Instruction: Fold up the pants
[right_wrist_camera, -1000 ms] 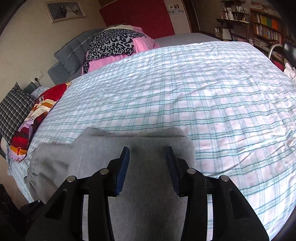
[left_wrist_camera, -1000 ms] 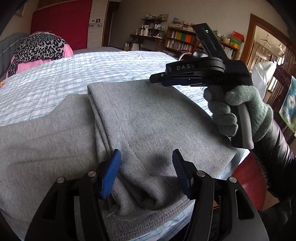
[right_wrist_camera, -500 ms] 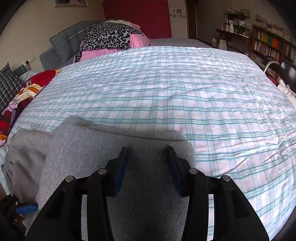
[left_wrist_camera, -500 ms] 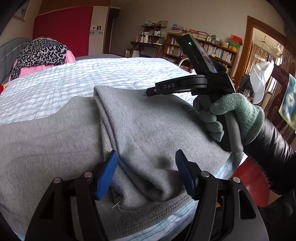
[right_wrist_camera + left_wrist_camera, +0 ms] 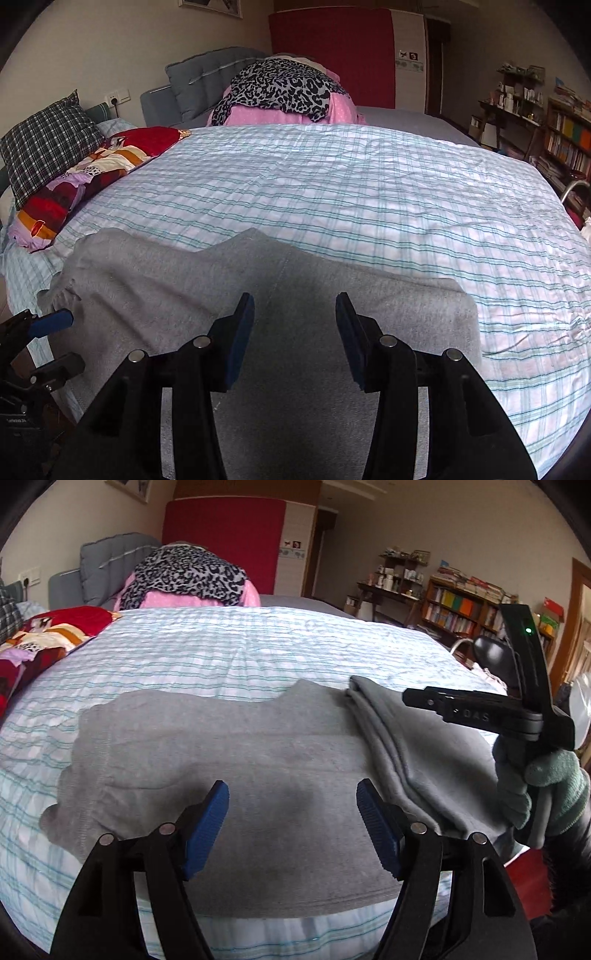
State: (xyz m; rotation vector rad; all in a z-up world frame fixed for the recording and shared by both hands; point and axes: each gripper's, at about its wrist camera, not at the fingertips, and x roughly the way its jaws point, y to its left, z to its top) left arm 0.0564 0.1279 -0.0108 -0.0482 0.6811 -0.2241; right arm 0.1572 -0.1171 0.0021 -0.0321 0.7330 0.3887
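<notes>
Grey sweatpants (image 5: 258,760) lie along the near edge of the bed, with a folded-over part (image 5: 417,746) stacked on their right end. My left gripper (image 5: 291,823) is open and empty, hovering over the flat middle of the pants. My right gripper (image 5: 295,336) is open and empty above the folded part of the pants (image 5: 295,273). The right gripper body also shows in the left wrist view (image 5: 491,716), held by a green-gloved hand. The left gripper's blue fingertip (image 5: 51,321) shows at the left edge of the right wrist view.
The bed has a white and teal plaid sheet (image 5: 351,192). A red patterned blanket (image 5: 81,177), a checked pillow (image 5: 44,140) and a leopard and pink pile (image 5: 284,92) lie at the far side. Bookshelves (image 5: 465,609) stand to the right.
My left gripper has drawn back and swung left, off the folded end and over the flat middle of the pants. My right gripper has also pulled back, and stays open.
</notes>
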